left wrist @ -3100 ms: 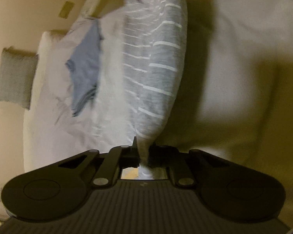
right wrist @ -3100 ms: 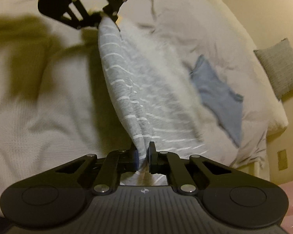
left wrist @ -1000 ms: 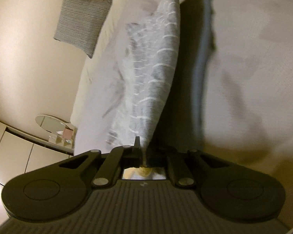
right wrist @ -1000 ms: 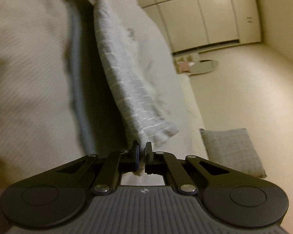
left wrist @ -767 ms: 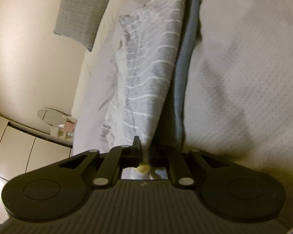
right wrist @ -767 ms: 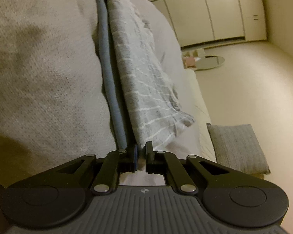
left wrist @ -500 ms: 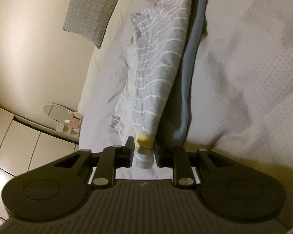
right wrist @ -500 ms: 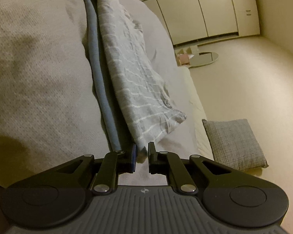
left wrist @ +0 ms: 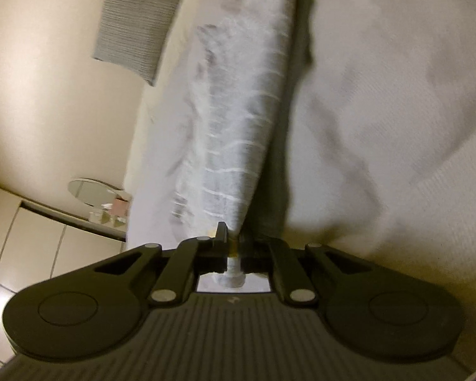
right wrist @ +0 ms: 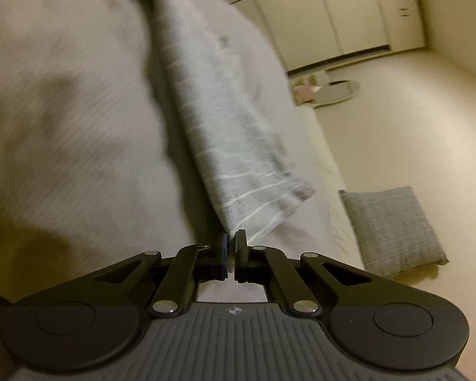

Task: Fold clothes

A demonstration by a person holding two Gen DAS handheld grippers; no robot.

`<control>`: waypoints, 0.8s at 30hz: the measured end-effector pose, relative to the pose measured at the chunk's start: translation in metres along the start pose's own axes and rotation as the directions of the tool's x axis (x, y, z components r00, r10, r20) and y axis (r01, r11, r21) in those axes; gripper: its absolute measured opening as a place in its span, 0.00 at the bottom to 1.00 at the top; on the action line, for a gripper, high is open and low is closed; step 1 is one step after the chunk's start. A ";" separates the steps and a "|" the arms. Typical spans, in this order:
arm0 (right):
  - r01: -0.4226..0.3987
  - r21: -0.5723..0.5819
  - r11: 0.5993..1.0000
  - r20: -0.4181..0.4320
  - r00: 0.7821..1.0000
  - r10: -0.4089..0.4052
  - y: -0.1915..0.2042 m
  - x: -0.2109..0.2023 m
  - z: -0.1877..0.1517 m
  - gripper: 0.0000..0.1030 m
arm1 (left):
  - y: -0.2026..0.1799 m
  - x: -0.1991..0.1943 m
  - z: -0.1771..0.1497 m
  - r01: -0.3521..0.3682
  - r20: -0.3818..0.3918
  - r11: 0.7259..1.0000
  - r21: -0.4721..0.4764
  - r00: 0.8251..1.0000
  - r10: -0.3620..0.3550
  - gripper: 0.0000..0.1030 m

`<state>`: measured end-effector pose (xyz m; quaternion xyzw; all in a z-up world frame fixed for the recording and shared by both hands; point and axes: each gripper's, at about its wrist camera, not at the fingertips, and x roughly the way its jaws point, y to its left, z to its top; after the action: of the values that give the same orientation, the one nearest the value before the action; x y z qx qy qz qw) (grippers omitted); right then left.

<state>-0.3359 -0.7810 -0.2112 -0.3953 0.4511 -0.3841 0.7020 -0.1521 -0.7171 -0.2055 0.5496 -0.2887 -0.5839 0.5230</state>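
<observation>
**A:** Start at your own fingers. What have you got?

**B:** My left gripper is clamped on one end of the grey cotton garment with thin white stripes; a tuft of cloth, with a yellowish bit at the pinch, pokes back between the fingers. My right gripper has its fingers almost together, only a thin slit between them. The garment's other end sits right at their tips, but the blur stops me telling whether cloth is actually pinched there.

**A:** Which way does the garment run from you?

**B:** Straight ahead from either gripper. Its long axis is the line between my two hands, so each wrist view looks down its length to the other gripper at the far end. It is stretched as a narrow band just over the pale textured bedspread, with a darker strip, cloth or shadow, along one side. Neither hand is nearer; each has one end.

**A:** So the coming move depends on what?

**B:** I reckon on that axis: keep both ends level and lower it flat, or carry one end over to the other. A weak right hold would let that end slump.

**A:** Farther out?

**B:** A grey woven cushion on the floor beyond the bed's edge, then a small oval mirror tray carrying small items, one pink, then pale cupboard doors.
</observation>
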 end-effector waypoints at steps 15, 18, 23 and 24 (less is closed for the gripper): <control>-0.008 0.141 0.990 -0.079 0.997 0.020 0.003 -0.031 -0.023 0.13 | 0.005 -0.023 -0.011 0.007 -0.086 0.981 -0.193 0.996 -0.024 0.12; -0.018 0.254 0.967 -0.079 0.996 0.039 -0.004 -0.050 -0.027 0.14 | 0.018 -0.035 -0.016 0.001 -0.094 0.948 -0.318 0.995 -0.032 0.16; -0.051 0.464 0.885 -0.018 0.998 0.067 -0.030 -0.065 -0.016 0.14 | 0.049 -0.044 -0.009 -0.017 -0.066 0.869 -0.494 0.998 -0.018 0.16; -0.057 0.500 0.864 -0.003 0.998 0.068 -0.037 -0.065 -0.012 0.14 | 0.054 -0.041 -0.004 -0.014 -0.056 0.861 -0.509 0.998 -0.017 0.16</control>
<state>-0.3731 -0.7399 -0.1593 -0.1815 0.3559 -0.4688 0.7878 -0.1383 -0.6933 -0.1434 0.4091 -0.1085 -0.6236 0.6573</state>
